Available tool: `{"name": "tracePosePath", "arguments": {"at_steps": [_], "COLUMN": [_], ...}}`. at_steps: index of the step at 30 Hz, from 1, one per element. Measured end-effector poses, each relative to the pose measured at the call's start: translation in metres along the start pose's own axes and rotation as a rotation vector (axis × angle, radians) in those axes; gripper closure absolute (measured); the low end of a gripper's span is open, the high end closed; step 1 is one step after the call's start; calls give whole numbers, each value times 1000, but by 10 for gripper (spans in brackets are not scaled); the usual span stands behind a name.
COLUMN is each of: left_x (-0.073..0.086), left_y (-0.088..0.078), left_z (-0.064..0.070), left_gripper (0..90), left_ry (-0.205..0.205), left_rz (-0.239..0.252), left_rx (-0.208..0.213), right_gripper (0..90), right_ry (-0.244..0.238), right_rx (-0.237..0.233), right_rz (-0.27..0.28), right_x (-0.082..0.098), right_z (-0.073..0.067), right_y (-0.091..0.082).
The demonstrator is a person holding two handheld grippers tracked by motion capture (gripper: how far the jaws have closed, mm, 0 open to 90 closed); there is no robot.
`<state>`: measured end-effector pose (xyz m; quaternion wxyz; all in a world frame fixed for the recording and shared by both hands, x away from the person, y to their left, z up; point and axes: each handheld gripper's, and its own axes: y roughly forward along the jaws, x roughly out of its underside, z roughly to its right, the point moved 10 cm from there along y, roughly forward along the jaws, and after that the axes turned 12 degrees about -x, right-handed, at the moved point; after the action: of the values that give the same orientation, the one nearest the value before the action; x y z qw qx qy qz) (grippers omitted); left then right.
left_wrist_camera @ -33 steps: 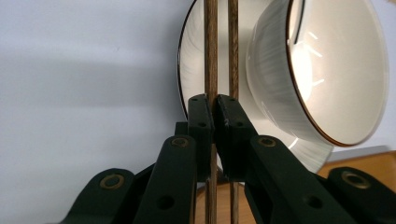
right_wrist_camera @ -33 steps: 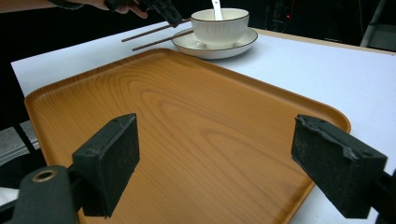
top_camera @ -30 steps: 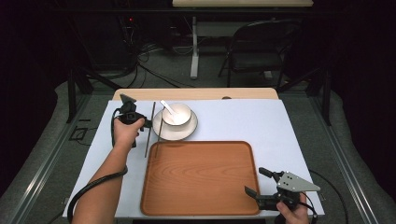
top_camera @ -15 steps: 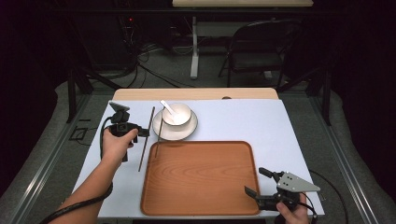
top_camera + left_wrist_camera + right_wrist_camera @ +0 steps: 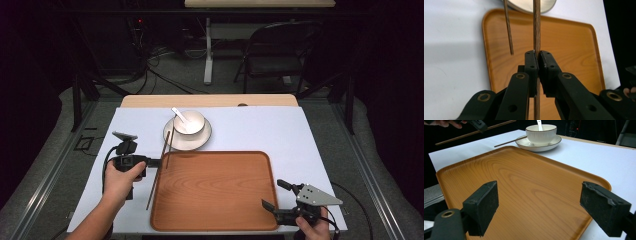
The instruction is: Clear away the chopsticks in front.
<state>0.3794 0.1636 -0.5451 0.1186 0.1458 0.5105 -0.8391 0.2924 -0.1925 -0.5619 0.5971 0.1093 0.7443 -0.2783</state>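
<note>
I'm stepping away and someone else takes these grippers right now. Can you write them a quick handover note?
Left gripper: shut on one chopstick, held at the tray's left edge.
Right gripper: open, holds nothing, at the tray's near right corner.
Second chopstick: leans on the plate, its tip over the tray's rim. Bowl with spoon sits on the plate.
Done: one chopstick picked up.
Left: probably placing it; nothing lies on the tray yet.
</note>
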Motion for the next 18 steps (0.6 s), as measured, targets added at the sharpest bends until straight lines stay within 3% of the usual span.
{"name": "tracePosePath", "arguments": {"at_steps": [10, 18], "left_x": [35, 43], "left_y": [5, 31], "left_z": [10, 23], "left_gripper": [844, 844], "left_ry": [48, 90], "left_rz": [-28, -49], "left_rx": [9, -23], "right_gripper": [151, 151], "right_ry": [9, 13], "right_rx": [2, 2], "right_rz": [2, 3], "right_x": [0, 0], "right_z": [1, 1], "right_y": [0, 0]}}
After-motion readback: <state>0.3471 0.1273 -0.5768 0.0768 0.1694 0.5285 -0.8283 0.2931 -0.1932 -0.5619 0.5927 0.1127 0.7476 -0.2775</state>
